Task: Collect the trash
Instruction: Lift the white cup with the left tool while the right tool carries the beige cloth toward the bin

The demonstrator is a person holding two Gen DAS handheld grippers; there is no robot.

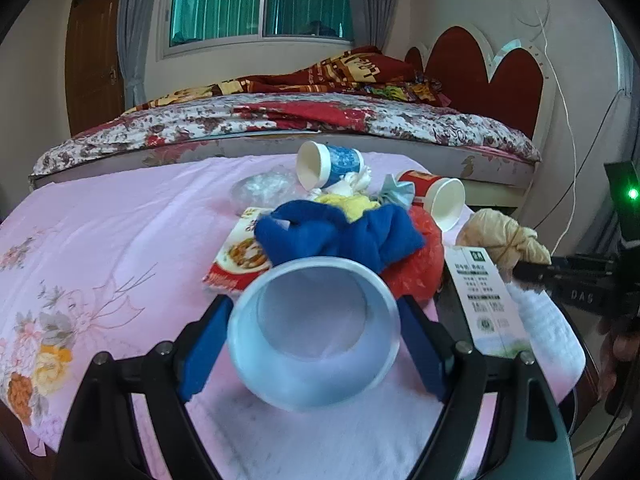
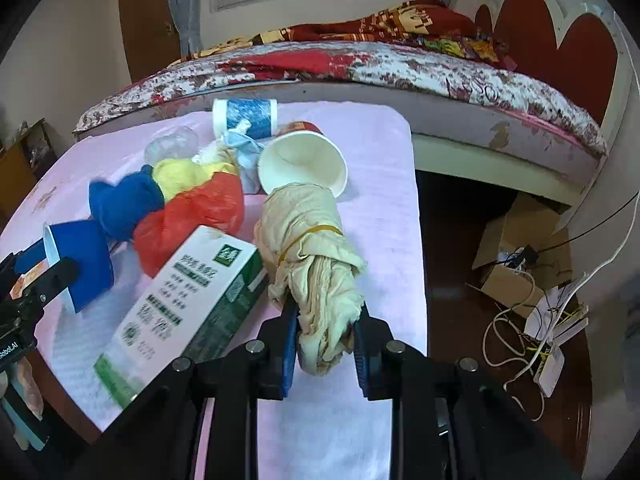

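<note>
Two grips at once over a pink-covered table strewn with trash. Low centre of the left wrist view: left gripper spread wide around a blue cup, blue pads against both sides of its wall, mouth turned toward the camera, probably so the cup can serve as a scoop or simply lift cleanly. Low centre of the right wrist view: right gripper pinched narrow on the loose tail of a beige cloth bundle tied with a rubber band, held by the soft end because that crushes easily between the pads. Remaining trash piled mid-frame: blue rag, red plastic bag, yellow wad, a green-and-white carton lying tilted just beside the bundle, a white paper cup on its side touching the bundle's far end, a blue-patterned cup behind. No bin visible in either view.
</note>
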